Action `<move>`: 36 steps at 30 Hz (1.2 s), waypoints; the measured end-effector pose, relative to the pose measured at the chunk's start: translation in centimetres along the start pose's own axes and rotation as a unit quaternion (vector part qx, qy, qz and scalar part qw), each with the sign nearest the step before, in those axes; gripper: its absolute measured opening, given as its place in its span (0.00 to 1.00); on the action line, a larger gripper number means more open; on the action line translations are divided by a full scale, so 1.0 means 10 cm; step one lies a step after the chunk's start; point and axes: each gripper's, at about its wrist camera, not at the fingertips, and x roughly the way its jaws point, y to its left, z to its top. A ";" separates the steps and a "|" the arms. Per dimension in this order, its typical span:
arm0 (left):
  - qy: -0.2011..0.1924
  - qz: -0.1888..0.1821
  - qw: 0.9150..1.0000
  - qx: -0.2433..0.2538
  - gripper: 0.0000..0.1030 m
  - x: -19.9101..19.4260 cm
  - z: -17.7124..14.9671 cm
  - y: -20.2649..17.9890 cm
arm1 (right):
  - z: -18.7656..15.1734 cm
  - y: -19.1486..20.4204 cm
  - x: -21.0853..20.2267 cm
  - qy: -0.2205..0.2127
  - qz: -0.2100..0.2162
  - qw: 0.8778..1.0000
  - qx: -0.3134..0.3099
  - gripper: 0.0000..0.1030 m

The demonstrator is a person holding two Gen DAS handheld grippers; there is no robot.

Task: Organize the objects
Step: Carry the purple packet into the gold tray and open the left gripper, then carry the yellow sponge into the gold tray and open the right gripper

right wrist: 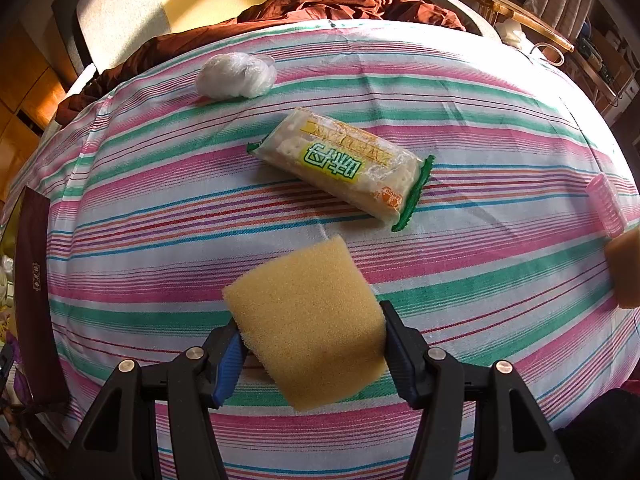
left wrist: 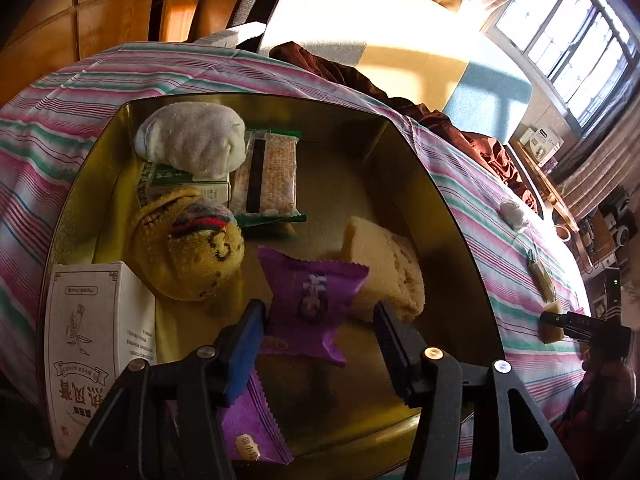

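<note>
My left gripper (left wrist: 318, 316) is open above a gold tin box (left wrist: 452, 216). A purple snack packet (left wrist: 310, 300) lies between its jaws, touching the left pad only; a second purple packet (left wrist: 250, 420) lies below. The tin also holds a yellow knitted sock ball (left wrist: 192, 244), a white sock ball (left wrist: 192, 142), a clear wafer packet (left wrist: 266, 174), a loofah sponge (left wrist: 386, 268) and a white carton (left wrist: 92, 344). My right gripper (right wrist: 312, 344) is shut on a yellow sponge (right wrist: 308, 320) above the striped cloth (right wrist: 480, 280). It also shows in the left wrist view (left wrist: 560, 320).
On the cloth lie a green-edged biscuit packet (right wrist: 340, 164), a white plastic-wrapped ball (right wrist: 236, 76), a pink roller (right wrist: 608, 204) and an orange block (right wrist: 626, 272). A dark box lid (right wrist: 36, 292) stands at the left. Brown fabric (right wrist: 320, 0) is heaped behind.
</note>
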 end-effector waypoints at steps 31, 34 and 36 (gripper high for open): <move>-0.106 0.059 0.992 0.038 0.79 -0.71 -0.11 0.31 | -0.78 3.11 -0.73 -0.099 0.192 0.933 -0.286 0.63; -0.106 0.058 0.992 0.031 0.81 -0.72 -0.12 0.36 | -0.85 3.34 -0.55 -0.079 0.191 0.930 -0.303 0.64; -0.107 0.059 0.992 0.027 0.84 -0.72 -0.13 0.40 | -0.91 3.44 -0.46 -0.061 0.199 0.924 -0.319 0.65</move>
